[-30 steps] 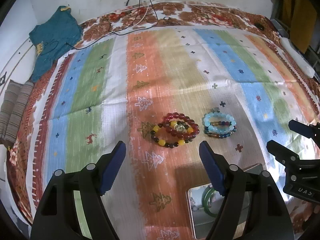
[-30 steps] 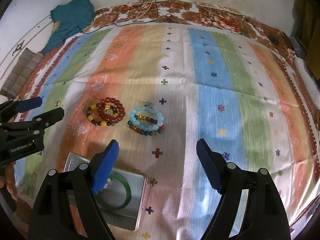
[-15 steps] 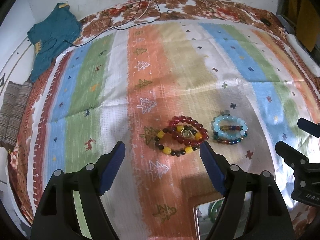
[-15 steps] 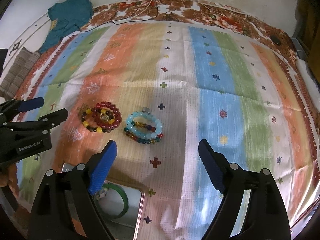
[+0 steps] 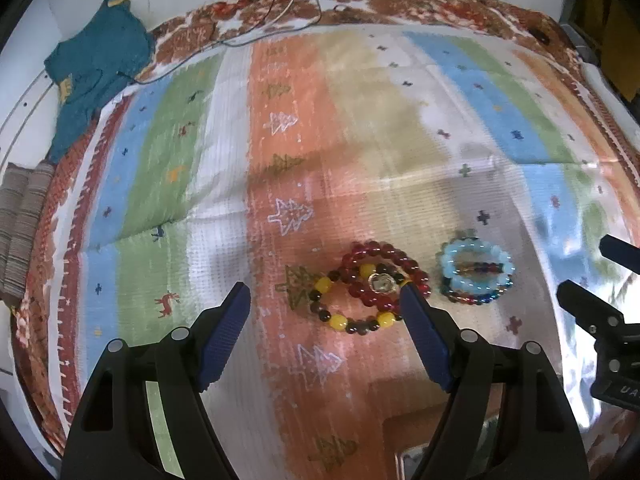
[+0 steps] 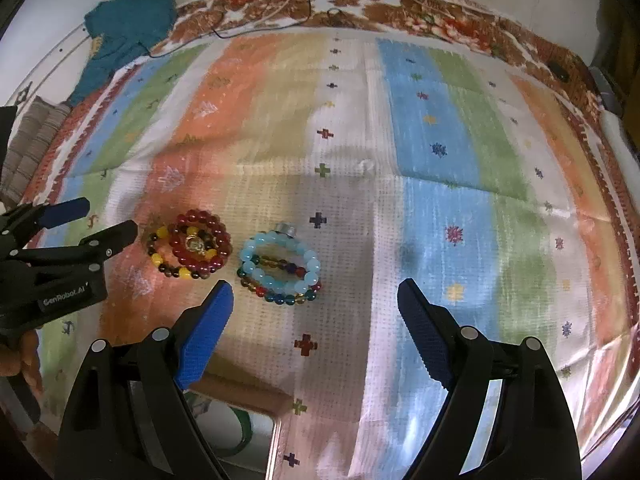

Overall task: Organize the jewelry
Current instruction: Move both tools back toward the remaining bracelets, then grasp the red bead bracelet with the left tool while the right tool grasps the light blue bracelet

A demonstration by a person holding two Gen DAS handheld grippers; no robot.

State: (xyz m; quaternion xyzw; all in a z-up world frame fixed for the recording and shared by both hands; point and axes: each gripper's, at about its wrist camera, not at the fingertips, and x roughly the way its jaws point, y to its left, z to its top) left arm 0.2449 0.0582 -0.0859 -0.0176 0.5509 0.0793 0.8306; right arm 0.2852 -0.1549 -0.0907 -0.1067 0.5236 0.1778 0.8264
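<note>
A pile of red, yellow and dark bead bracelets (image 5: 370, 286) (image 6: 188, 249) lies on the striped cloth. Beside it on the right lies a pile of light blue and multicoloured bead bracelets (image 5: 476, 272) (image 6: 280, 268). My left gripper (image 5: 326, 304) is open and empty, just in front of the red pile, its right finger tip touching the pile's edge in view. My right gripper (image 6: 314, 300) is open and empty, just short of the blue pile. A metal tin (image 6: 256, 432) holding a green bangle (image 6: 244, 426) sits at the near edge, partly hidden by my fingers.
The striped cloth (image 5: 280, 160) covers a bed with a floral border. A teal garment (image 5: 96, 68) lies at the far left corner. Cables (image 5: 280, 12) run across the far edge. Folded grey fabric (image 5: 20, 224) sits at the left.
Both grippers have moved forward toward the bracelets. The tin has slid down toward the bottom of both views. Both stay open.
</note>
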